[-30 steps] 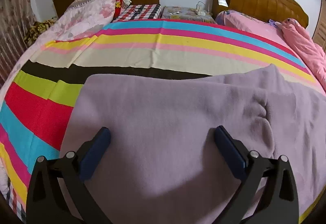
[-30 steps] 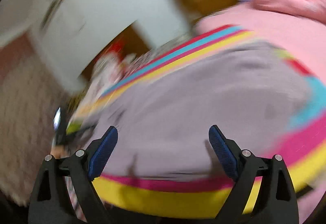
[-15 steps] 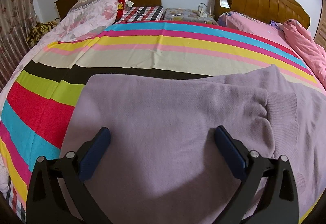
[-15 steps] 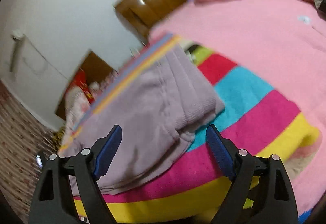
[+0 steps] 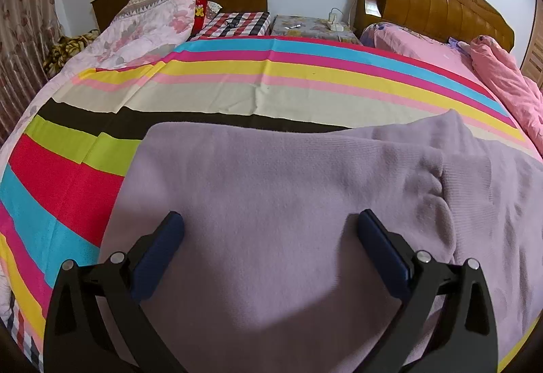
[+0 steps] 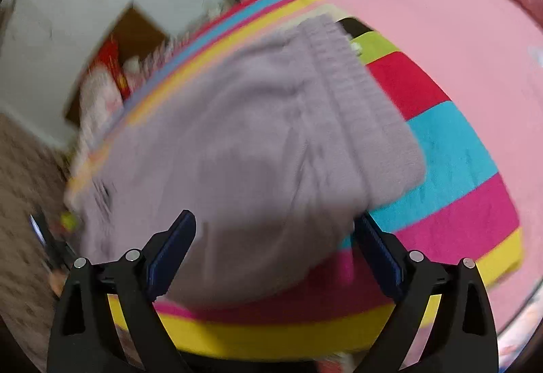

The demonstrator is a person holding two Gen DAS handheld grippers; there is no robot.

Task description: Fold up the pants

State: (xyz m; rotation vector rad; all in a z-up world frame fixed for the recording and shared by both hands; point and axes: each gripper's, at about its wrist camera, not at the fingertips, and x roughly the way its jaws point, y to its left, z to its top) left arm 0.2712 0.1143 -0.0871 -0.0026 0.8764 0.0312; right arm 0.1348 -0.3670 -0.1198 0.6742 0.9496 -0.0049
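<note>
The lilac pants lie folded on the striped bedspread of the bed, filling the near part of the left wrist view. The left gripper hangs just above them with its jaws spread wide and nothing between its blue pads, the cloth running under both fingers and off to the right, where a ribbed band shows. In the blurred right wrist view the pants sit ahead of the right gripper, their ribbed waistband angled toward the upper right; this gripper is also wide open and holds nothing, its right pad at the edge of the cloth. A pink quilt lies beyond
</note>
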